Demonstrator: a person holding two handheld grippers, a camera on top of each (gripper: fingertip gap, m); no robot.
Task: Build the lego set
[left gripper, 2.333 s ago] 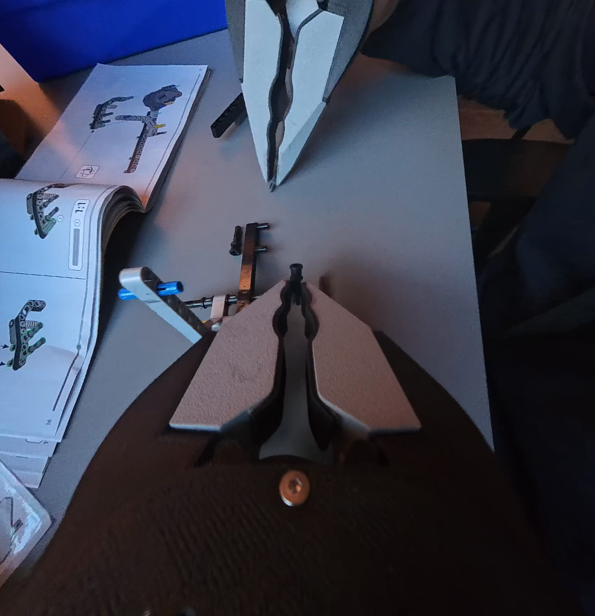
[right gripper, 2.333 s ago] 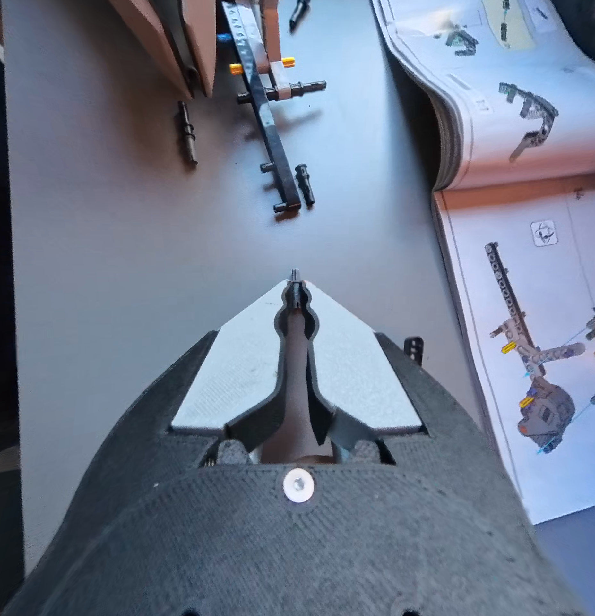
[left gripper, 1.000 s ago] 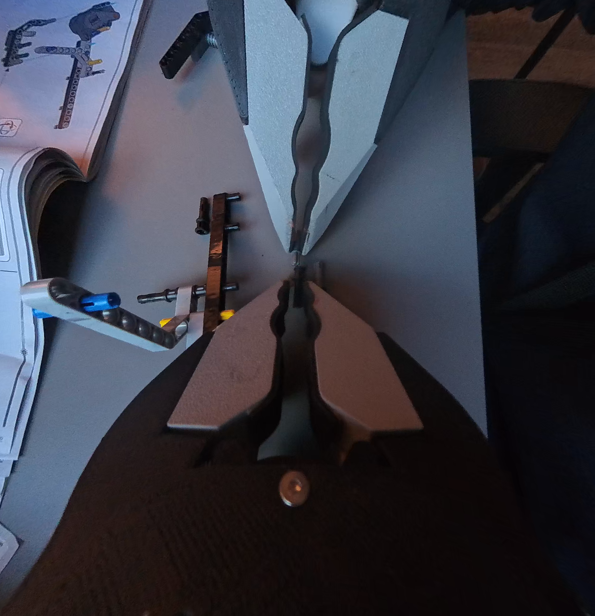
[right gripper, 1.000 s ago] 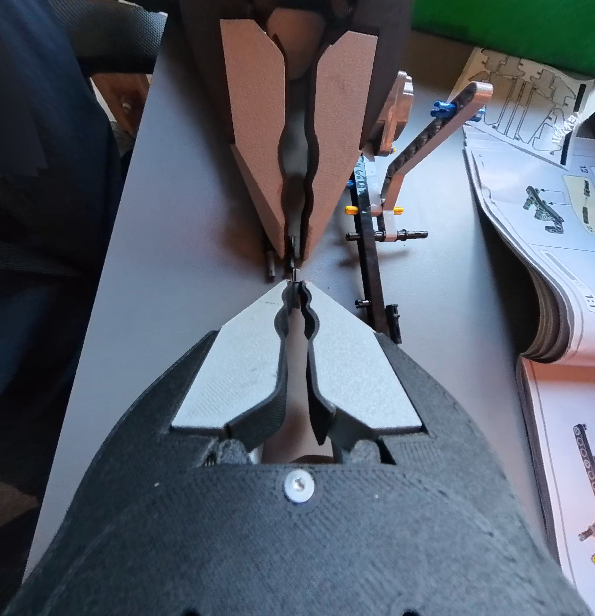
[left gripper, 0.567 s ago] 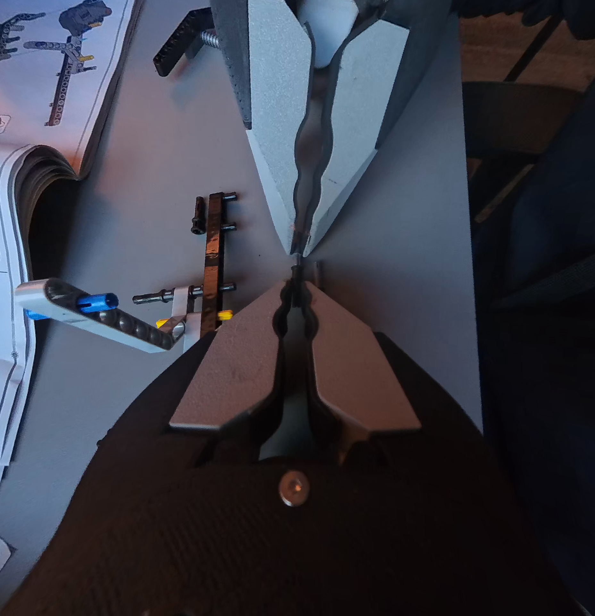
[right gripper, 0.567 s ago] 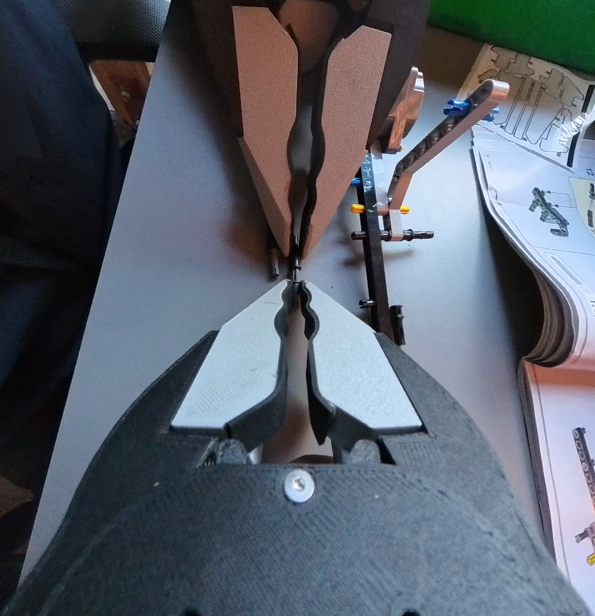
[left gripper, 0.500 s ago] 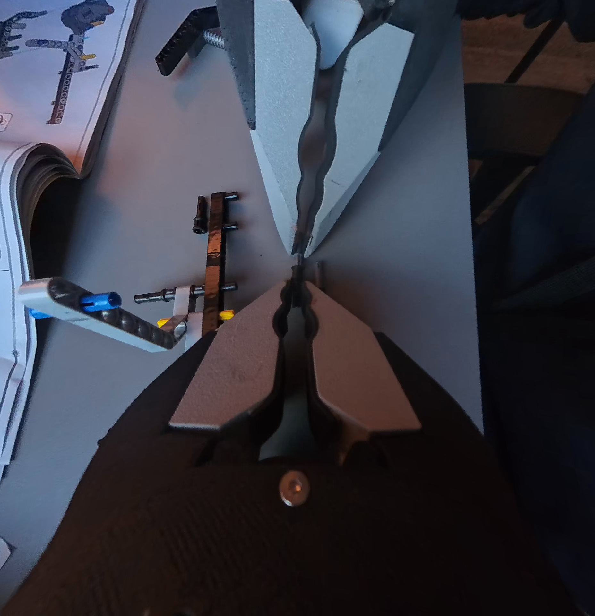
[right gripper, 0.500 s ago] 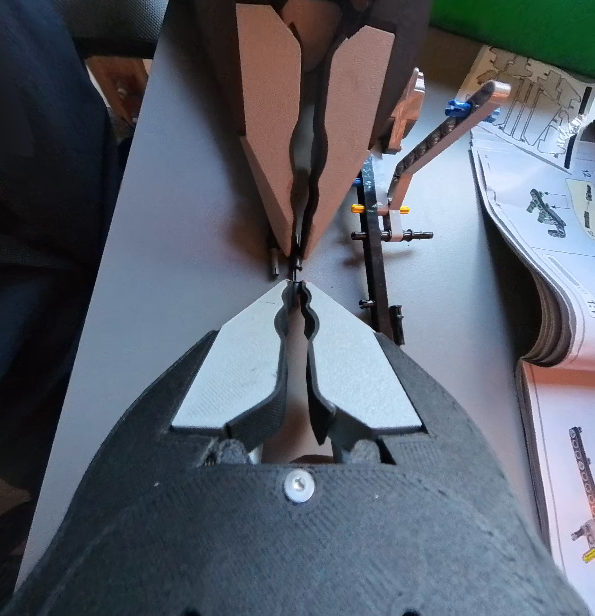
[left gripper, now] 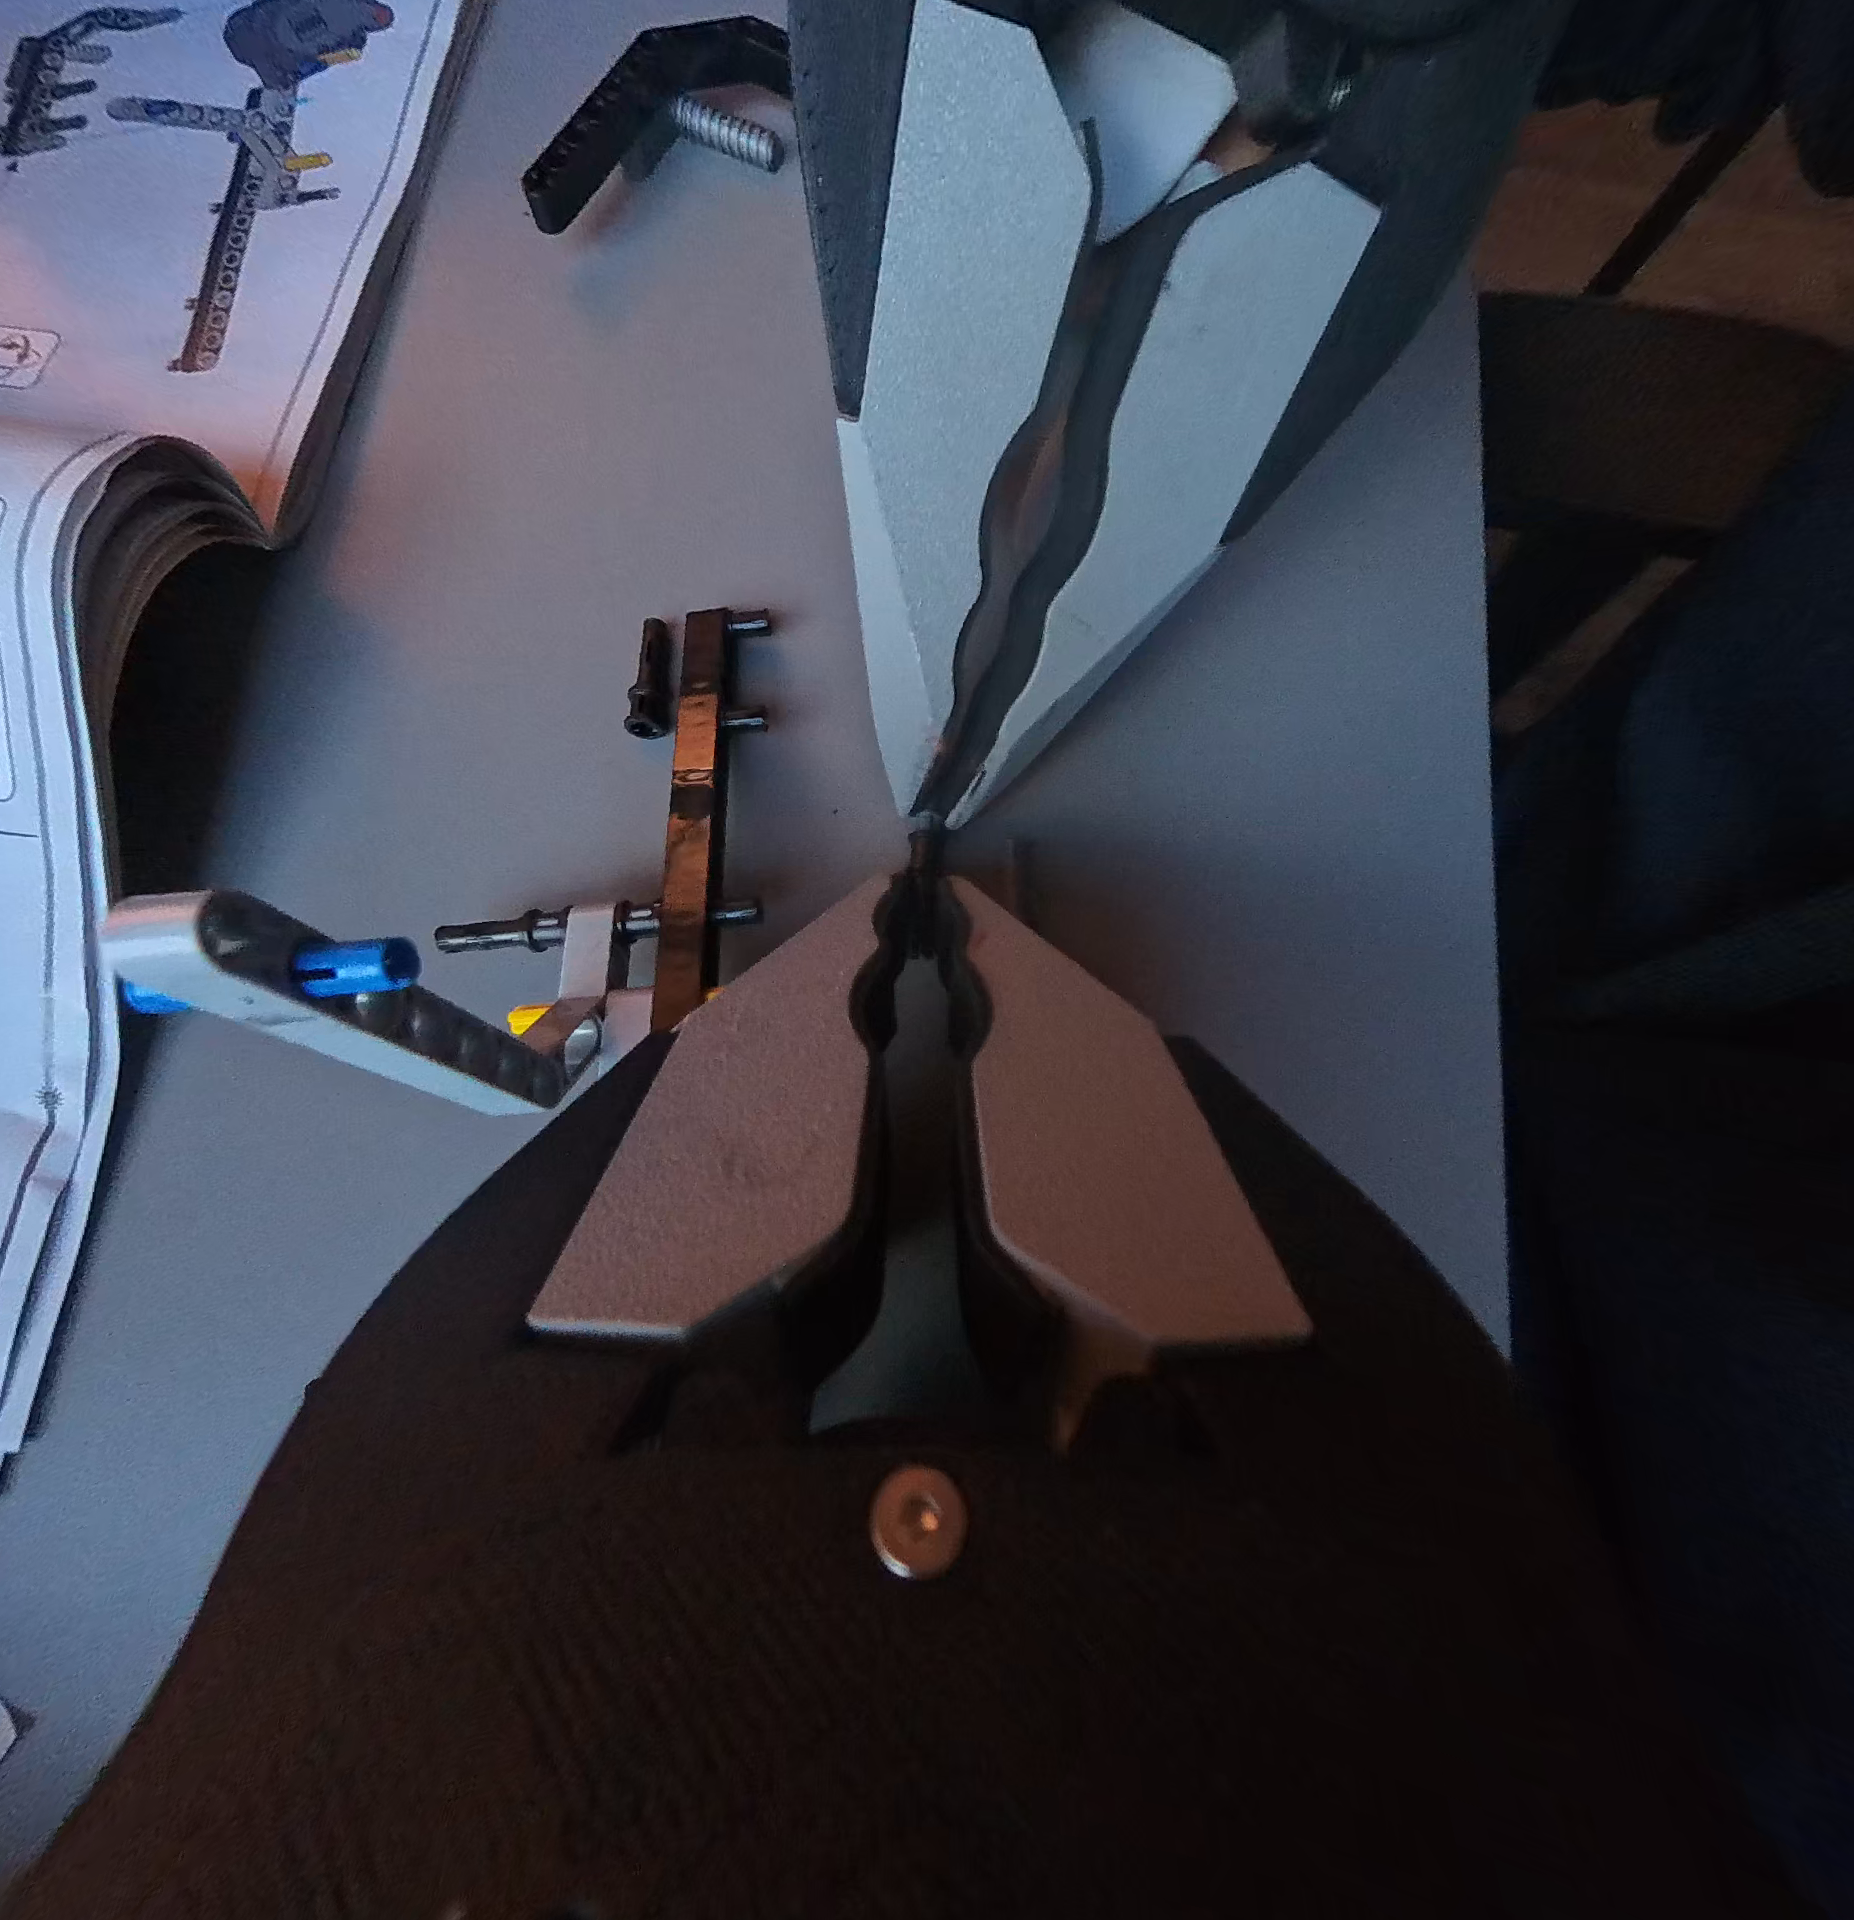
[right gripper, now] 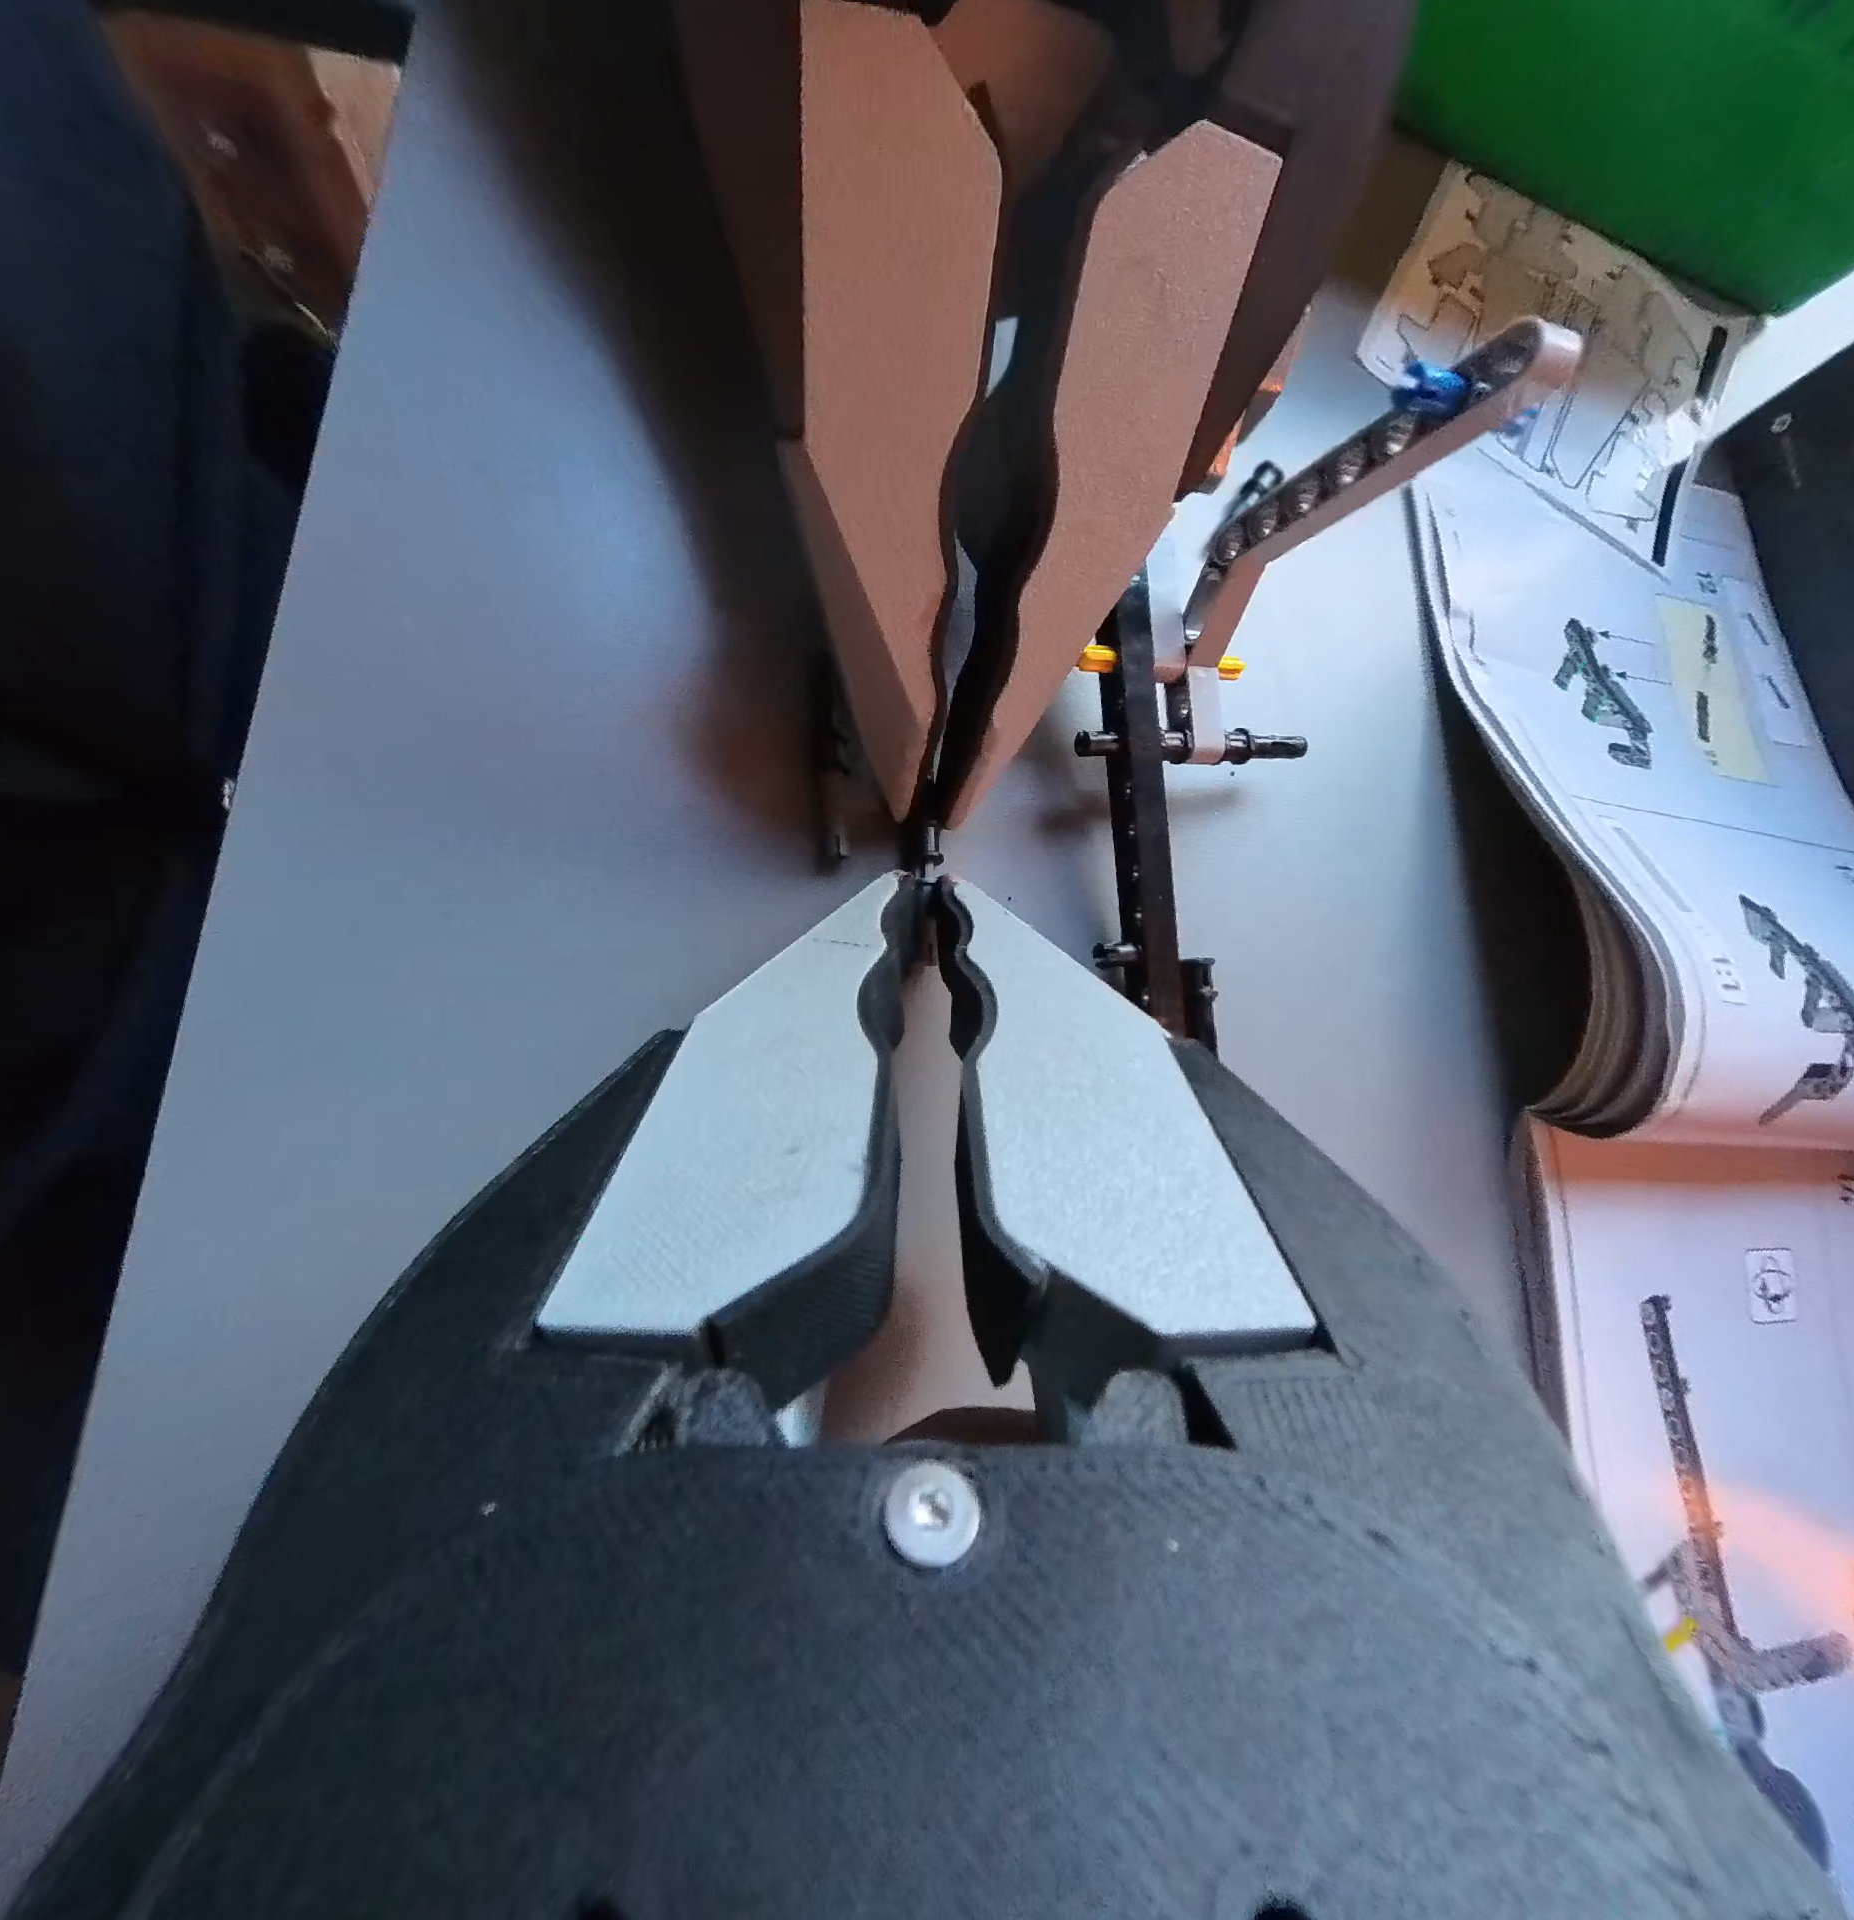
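A small black pin (left gripper: 921, 873) is pinched tip to tip between the left gripper (left gripper: 923, 914) and the right gripper (right gripper: 923, 899), both sets of fingers closed narrow on it just above the grey counter (left gripper: 1266, 831). Beside them on the counter lies the black beam (left gripper: 694, 831) with its grey arm (left gripper: 362, 1013) and blue peg (left gripper: 357, 961), a loose pin (left gripper: 648, 681) alongside. The open booklet (right gripper: 1681, 831) lies farther out.
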